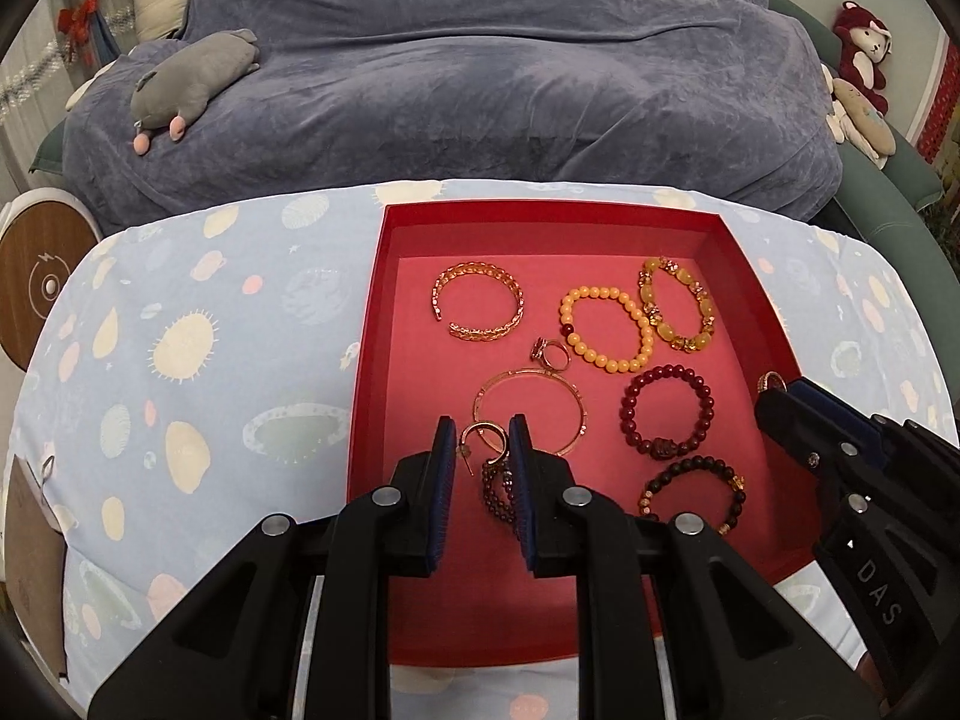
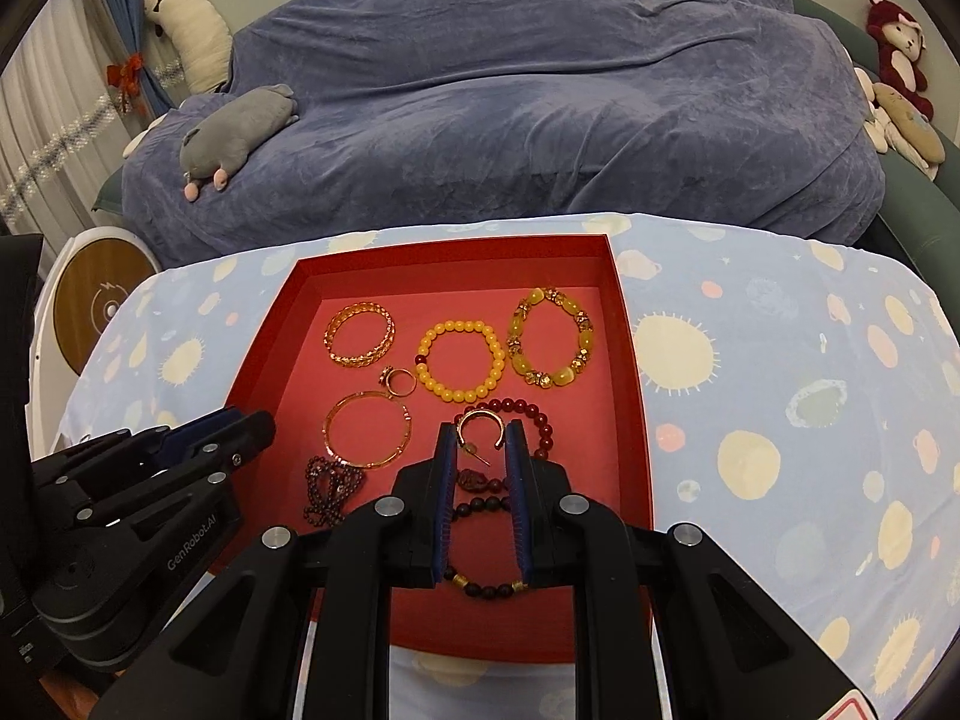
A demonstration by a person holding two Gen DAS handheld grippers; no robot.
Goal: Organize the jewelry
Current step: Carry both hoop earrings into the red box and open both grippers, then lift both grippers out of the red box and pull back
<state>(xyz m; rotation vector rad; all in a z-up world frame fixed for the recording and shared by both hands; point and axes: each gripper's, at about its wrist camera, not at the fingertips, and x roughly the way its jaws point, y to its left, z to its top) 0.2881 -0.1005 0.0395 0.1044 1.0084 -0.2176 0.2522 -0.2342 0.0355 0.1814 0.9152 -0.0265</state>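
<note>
Hoop earrings, one in each pair of jaws: the left gripper (image 1: 480, 450) pinches a gold hoop earring (image 1: 485, 441) narrowly, and the right gripper (image 2: 478, 450) grips its twin, a second hoop earring (image 2: 480, 429), just as tightly. Both hang over the near part of a red tray (image 1: 744, 276) on the patterned worktop (image 1: 180, 360). Below lie a thin gold bangle (image 1: 531, 402), a ring (image 1: 549, 355), dark red bead bracelets (image 1: 669, 417), and farther off a yellow bead bracelet (image 1: 606, 330) and gold cuff (image 1: 479, 309).

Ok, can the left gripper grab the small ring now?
Probably not yet: the left gripper is shut on a hoop earring. The ring lies uncovered just ahead in the red tray.
</note>
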